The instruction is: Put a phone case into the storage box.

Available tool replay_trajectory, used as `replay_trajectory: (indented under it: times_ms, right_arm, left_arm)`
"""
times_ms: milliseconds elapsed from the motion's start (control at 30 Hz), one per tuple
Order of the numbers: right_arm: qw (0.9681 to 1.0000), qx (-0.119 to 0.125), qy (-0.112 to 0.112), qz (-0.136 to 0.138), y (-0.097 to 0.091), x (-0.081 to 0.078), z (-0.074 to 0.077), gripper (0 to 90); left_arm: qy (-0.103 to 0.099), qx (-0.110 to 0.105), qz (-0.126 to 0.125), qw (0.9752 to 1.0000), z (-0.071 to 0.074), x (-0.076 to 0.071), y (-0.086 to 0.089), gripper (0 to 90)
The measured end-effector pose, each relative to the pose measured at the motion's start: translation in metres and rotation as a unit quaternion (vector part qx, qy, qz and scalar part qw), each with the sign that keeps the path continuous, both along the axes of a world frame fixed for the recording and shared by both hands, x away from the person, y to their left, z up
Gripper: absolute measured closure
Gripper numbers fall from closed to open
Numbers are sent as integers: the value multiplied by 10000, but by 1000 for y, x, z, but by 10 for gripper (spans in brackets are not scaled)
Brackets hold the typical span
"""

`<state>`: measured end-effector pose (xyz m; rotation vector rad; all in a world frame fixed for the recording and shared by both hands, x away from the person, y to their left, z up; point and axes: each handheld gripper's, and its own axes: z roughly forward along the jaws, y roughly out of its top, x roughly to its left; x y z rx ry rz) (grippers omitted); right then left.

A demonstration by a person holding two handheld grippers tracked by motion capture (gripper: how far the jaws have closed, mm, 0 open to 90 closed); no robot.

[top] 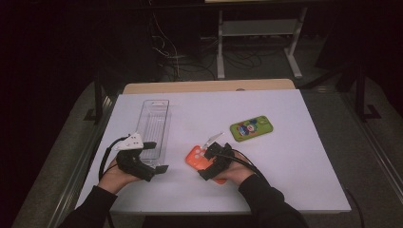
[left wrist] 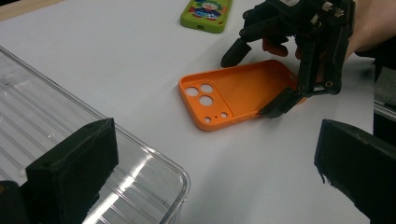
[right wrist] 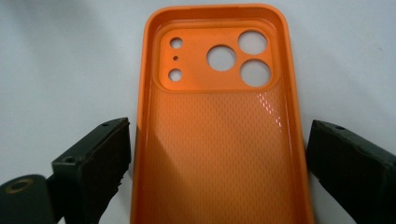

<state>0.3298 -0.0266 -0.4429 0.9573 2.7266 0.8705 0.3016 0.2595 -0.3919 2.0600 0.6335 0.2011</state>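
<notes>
Right now your right gripper straddles the orange phone case — one black jaw on each long side, a thin strip of table showing between each pad and the rim, so nothing is clamped. The jaws stand wide. The case lies inside-up near the front edge of the white table, a little right of its middle; it is smooth, soft-looking plastic with a fine dimpled lining, rounded corners and a raised block of round camera holes at the far end. Your left gripper hovers wide open and empty at the near end of the clear ribbed plastic tray by the left edge. Further right lies a green case — cartoon-printed and glossy.
</notes>
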Motion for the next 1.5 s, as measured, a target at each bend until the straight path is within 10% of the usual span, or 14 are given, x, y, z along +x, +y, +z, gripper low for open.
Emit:
replay_trajectory:
  times_ms: [933, 1500]
  right_arm:
    - [9999, -85, -70, -45, -3, -2, 7, 149]
    - [9986, -189, -224, 437, -54, 7, 43, 149]
  left_arm:
    - [29, -25, -41, 10000, 0, 1, -2, 0]
    - [126, -14, -417, 9990, 13, 13, -29, 0]
